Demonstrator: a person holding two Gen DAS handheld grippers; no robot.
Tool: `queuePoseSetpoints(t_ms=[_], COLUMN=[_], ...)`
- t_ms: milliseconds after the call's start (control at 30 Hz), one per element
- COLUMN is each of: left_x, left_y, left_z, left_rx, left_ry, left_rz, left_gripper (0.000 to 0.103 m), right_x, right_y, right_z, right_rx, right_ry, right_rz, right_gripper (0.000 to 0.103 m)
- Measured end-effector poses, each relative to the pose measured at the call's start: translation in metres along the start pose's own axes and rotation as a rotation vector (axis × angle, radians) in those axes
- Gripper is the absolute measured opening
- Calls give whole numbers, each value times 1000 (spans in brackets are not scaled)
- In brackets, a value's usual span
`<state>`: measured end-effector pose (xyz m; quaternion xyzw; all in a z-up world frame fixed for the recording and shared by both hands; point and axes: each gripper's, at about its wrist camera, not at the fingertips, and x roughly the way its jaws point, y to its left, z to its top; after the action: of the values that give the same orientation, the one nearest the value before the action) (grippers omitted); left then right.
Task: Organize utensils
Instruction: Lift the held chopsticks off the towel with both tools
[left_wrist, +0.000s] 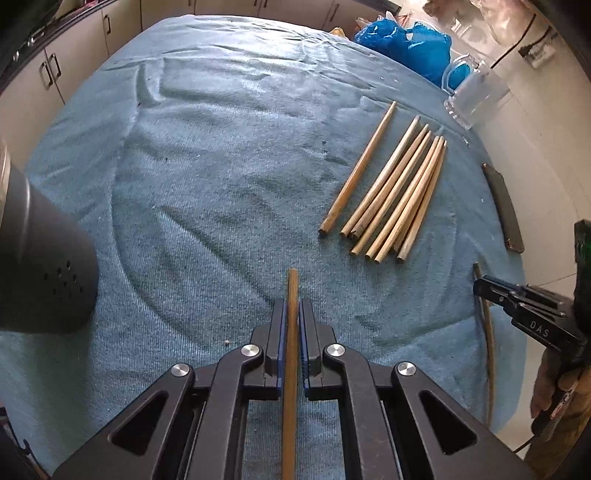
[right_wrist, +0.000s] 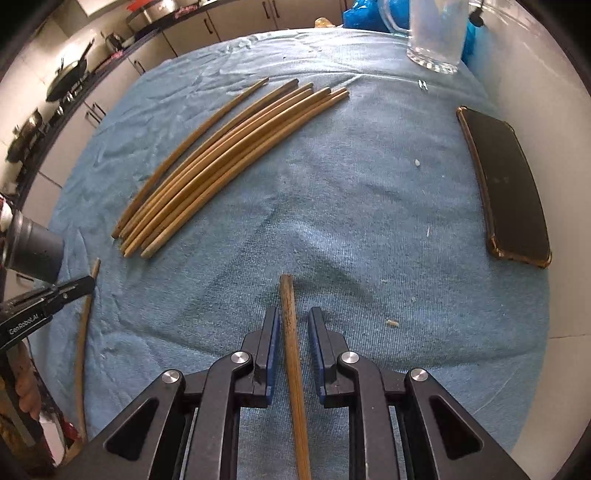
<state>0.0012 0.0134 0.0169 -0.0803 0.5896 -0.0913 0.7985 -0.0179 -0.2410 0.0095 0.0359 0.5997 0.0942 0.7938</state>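
Over the blue towel (left_wrist: 207, 177), left gripper (left_wrist: 292, 314) is clamped on one wooden chopstick (left_wrist: 291, 354), pads tight against both sides, tip poking out ahead. Right gripper (right_wrist: 292, 325) sits a bit apart around another chopstick (right_wrist: 291, 354); left pad near it, gap on the right, contact unclear. Loose chopstick bundle (left_wrist: 391, 192) lies flat ahead, tan, roughly parallel, one slightly off. Glass mug (right_wrist: 436, 33) and phone (right_wrist: 506, 184) sit beyond.
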Motion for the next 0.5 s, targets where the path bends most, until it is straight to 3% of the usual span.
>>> queuePoseSetpoints(t_ms=[200,300,367,500], left_x=[3,2,-4,-37], left_y=[-6,-10,-8,-5], left_z=[3,1,-4,-20], left_rx=[40,75,59,63], left_ry=[9,-14,-40,-155], left_rz=[32,41,14,-25], left_gripper=[6,5,5,5], right_x=[9,11,10,-10], right_y=[21,29,34,44], right_z=[13,17,15,0], right_rx=[-99,-140,-142,-117], right_ry=[41,40,15,-102], right_rz=[-101,-117,-127,-50], right_gripper=[18,7,7,7])
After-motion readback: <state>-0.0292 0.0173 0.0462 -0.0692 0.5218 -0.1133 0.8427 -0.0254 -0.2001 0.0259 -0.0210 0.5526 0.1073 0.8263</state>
